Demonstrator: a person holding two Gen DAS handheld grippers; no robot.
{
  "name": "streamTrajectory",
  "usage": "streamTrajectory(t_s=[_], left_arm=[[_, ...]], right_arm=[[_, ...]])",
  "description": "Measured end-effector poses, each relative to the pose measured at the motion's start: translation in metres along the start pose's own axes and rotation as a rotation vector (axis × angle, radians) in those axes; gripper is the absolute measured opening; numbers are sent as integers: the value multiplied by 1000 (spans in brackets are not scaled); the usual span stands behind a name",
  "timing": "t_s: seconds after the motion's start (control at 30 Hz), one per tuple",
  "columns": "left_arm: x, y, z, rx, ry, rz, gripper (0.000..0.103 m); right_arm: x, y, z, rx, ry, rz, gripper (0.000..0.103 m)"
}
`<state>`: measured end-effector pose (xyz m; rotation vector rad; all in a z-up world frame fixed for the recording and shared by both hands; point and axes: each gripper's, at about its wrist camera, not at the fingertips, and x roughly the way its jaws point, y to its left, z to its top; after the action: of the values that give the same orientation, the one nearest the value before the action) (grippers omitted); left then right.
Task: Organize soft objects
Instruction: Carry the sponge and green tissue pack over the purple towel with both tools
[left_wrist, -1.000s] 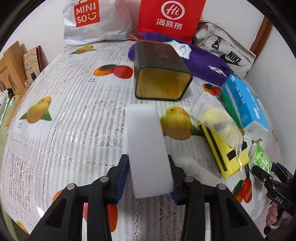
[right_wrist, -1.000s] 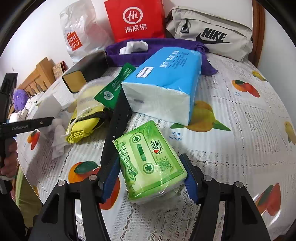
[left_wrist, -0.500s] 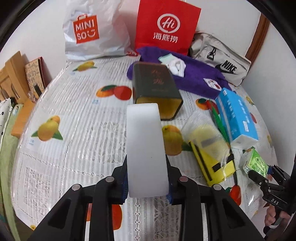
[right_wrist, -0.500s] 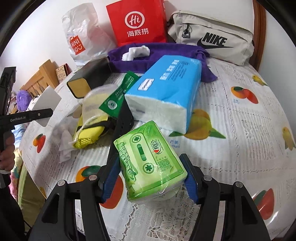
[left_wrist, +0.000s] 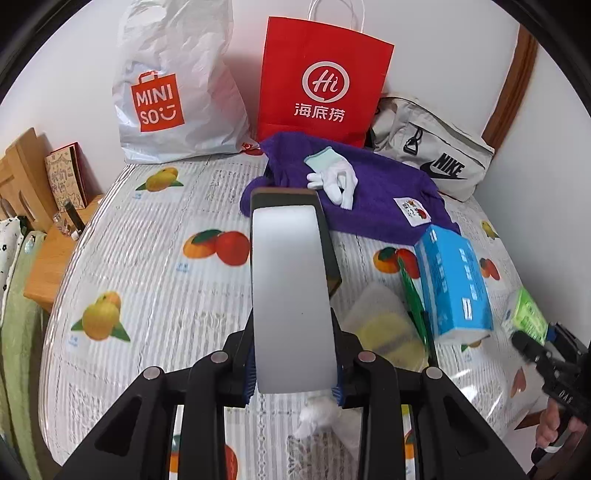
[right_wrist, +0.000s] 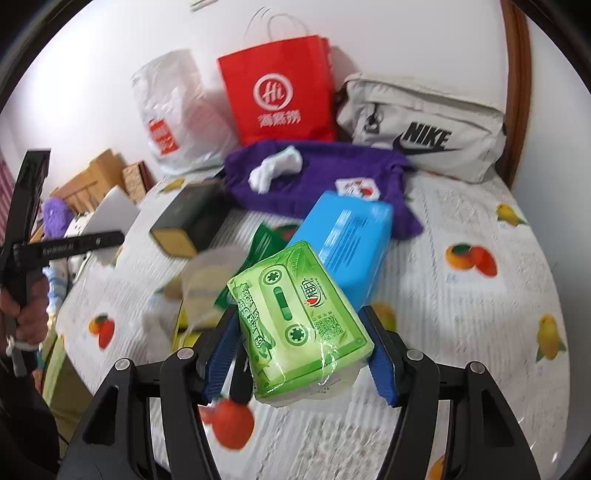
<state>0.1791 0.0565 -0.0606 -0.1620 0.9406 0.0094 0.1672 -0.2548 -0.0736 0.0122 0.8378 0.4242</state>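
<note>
My left gripper (left_wrist: 293, 384) is shut on a long white sponge block (left_wrist: 290, 288) and holds it high above the table. My right gripper (right_wrist: 301, 362) is shut on a green tissue pack (right_wrist: 299, 325) and holds it lifted above the table; the pack also shows at the right edge of the left wrist view (left_wrist: 526, 314). A dark open box (right_wrist: 188, 221) lies on its side; in the left wrist view the sponge hides most of the box (left_wrist: 330, 251). A blue tissue pack (left_wrist: 456, 284), a purple towel (left_wrist: 376, 195) with a white glove (left_wrist: 334, 181), and a bagged yellow item (left_wrist: 384, 325) lie on the table.
The table has a fruit-print cloth (left_wrist: 155, 266). A white Miniso bag (left_wrist: 173, 92), a red paper bag (left_wrist: 321, 77) and a beige Nike pouch (left_wrist: 432, 158) stand along the back wall. A crumpled white tissue (left_wrist: 317, 417) lies below the left gripper. Wooden furniture (left_wrist: 22, 173) stands left.
Both grippers have risen. The left lifted the sponge well above the table, and the right lifted the green tissue pack off the cloth.
</note>
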Motion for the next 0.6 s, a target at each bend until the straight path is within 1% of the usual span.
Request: streamTrajectory(t_s=[0.1,0.17,0.37,0.47,0.6], left_arm=[[3,-2,14,1,0,-6,29],[6,-3,25,4,-2,8,29],[20,-1,62,2,1,15,29],[33,-1,81,1,12,-7,29],[55,-3,109,3,31,-46,29]], right_arm=[[3,-6,22,11,-16,-18,63],[7,-10,40,17,-28,-25,63],[20,-15,84,7,-61,-45,63],[30,-17,105,2,-76,-47,64],[52,-23,130,-5,-75,-61,64]])
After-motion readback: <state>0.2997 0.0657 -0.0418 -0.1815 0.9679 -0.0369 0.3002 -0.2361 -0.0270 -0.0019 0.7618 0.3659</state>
